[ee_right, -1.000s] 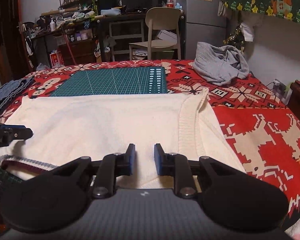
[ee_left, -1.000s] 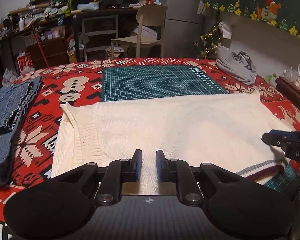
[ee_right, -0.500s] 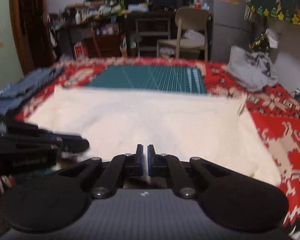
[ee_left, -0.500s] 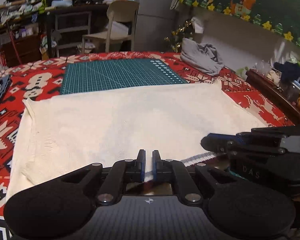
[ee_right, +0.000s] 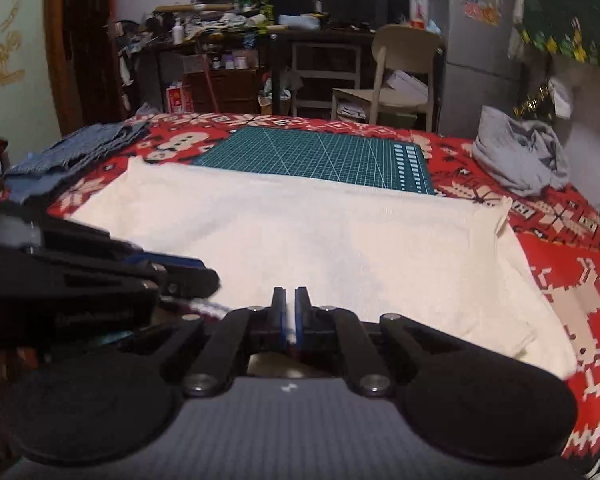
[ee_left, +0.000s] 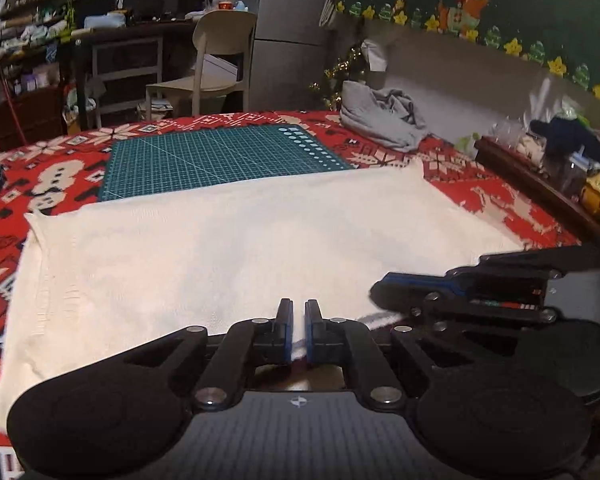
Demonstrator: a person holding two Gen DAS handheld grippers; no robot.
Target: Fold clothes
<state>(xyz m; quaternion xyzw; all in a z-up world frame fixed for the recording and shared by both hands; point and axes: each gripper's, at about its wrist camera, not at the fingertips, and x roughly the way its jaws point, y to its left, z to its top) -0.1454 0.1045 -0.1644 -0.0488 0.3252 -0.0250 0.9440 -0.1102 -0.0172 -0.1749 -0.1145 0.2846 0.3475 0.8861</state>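
Cream knit sweater [ee_left: 236, 248] spread flat on the desk [ee_left: 500, 204], over a red patterned cloth [ee_right: 572, 280], far edge overlapping the green cutting mat [ee_left: 220, 156]. Left hand-held gripper [ee_left: 298, 330] clamped on the sweater's near striped hem. Right hand-held gripper [ee_right: 291, 322] likewise pinched shut on the same hem, just beside the left one. Grey garment [ee_left: 384, 120] bunched at the far right of the desk, well apart. Folded denim [ee_right: 72, 156] at the far left edge.
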